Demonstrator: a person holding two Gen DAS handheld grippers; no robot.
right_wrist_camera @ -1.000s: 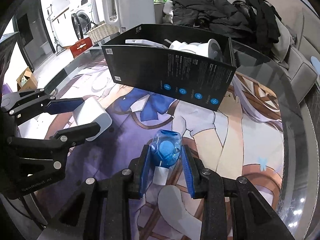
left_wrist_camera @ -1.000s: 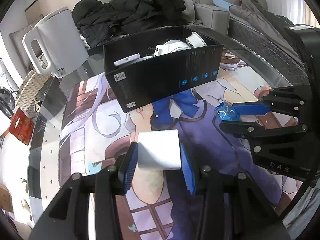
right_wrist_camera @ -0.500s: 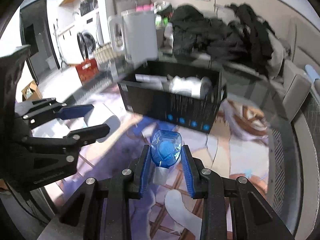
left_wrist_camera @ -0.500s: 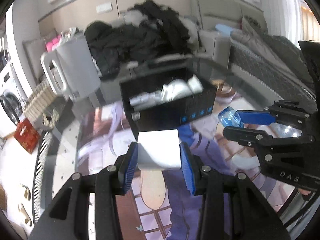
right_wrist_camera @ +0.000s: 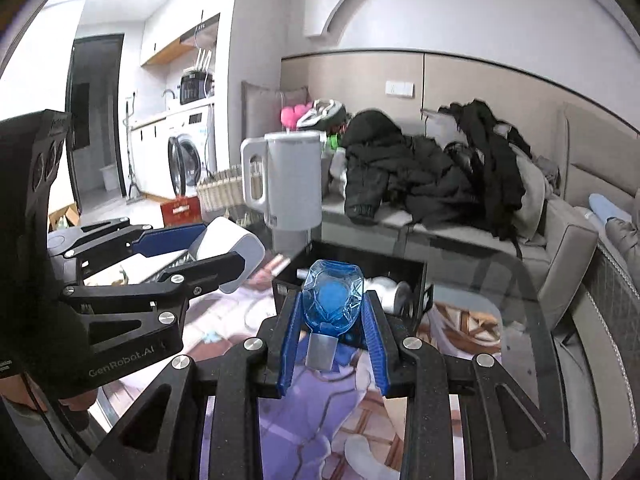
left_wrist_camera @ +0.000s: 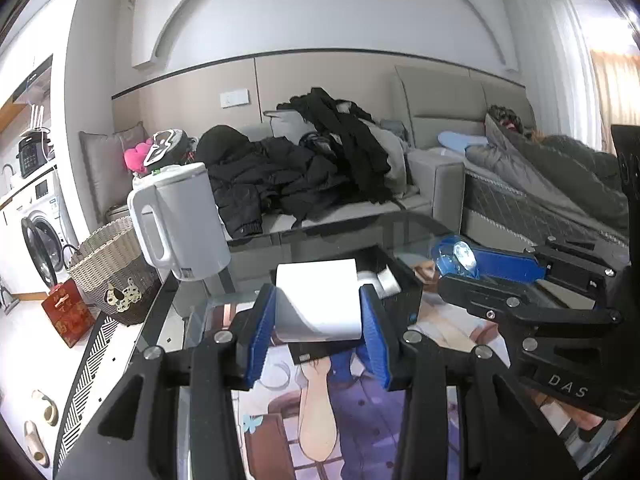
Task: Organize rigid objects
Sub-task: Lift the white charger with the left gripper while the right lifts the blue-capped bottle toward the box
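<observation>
My left gripper [left_wrist_camera: 318, 322] is shut on a white rounded box [left_wrist_camera: 318, 300] and holds it high above the table, in front of the black open box [left_wrist_camera: 404, 280]. My right gripper [right_wrist_camera: 332, 316] is shut on a clear blue faceted bottle [right_wrist_camera: 333, 298], raised above the black box [right_wrist_camera: 416, 276], which holds white items [right_wrist_camera: 390, 294]. In the left wrist view the right gripper [left_wrist_camera: 460, 268] with the blue bottle [left_wrist_camera: 456, 258] is at the right. In the right wrist view the left gripper [right_wrist_camera: 212, 246] with the white box [right_wrist_camera: 236, 248] is at the left.
A white kettle [left_wrist_camera: 180, 224] stands at the glass table's far left corner [right_wrist_camera: 292, 184]. A printed mat [left_wrist_camera: 340, 420] covers the table. A sofa with dark clothes [left_wrist_camera: 320, 168] is behind. A wicker basket [left_wrist_camera: 112, 268] and red box [left_wrist_camera: 66, 312] sit on the floor at left.
Both grippers have risen and tilted up with their objects. The black box has dropped low in both views and the room's wall and sofa now fill the upper part.
</observation>
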